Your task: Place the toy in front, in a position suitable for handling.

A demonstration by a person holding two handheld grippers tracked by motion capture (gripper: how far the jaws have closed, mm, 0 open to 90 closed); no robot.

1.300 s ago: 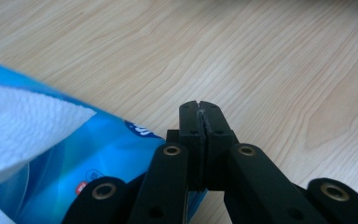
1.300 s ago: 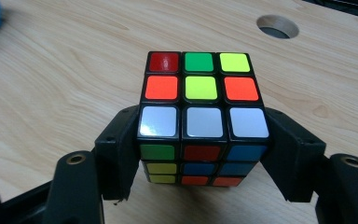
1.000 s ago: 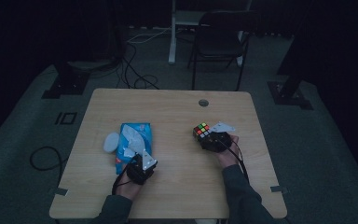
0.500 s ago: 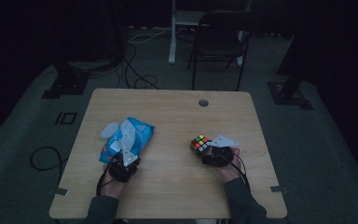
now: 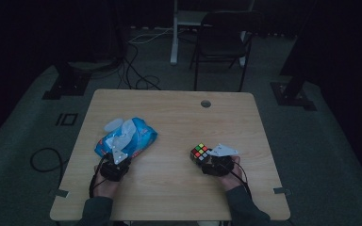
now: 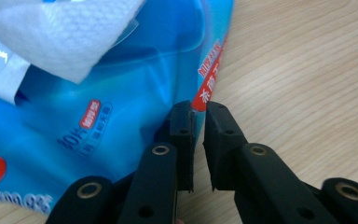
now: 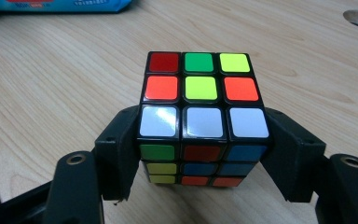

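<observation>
High view first, from left to right: on the light wooden tabletop [image 5: 174,122] a blue plastic pack of wet wipes [image 5: 128,138] lies on the left half, turned at a slant, with a white wipe [image 5: 118,126] poking out of its top. The left gripper [image 5: 119,159] sits at the pack's near edge, held by the person's left hand [image 5: 106,184]. Left gripper view shows the two black jaws a narrow gap apart, having just been opening; the red-printed seam of the wet wipes pack [image 6: 98,107] lies right at the jaw tips, at the mouth of the gap, and the pads do not press on it. The white wipe [image 6: 65,37] hangs over the pack's top in that view.

Well apart to the right, near the tabletop's front edge, a scrambled multicoloured puzzle cube with black edges [image 5: 199,152] stands on the wood. The right gripper [image 5: 206,161], with its grey three-cornered plate on top, is held by the right hand [image 5: 230,173]. Right gripper view shows the jaws clamped on the cube [image 7: 200,102] from both sides, their pads touching its lower rows, a white row of tiles on the near edge of its top face. Farther back on the right, a small round hole [image 5: 206,103] is cut into the tabletop.
</observation>
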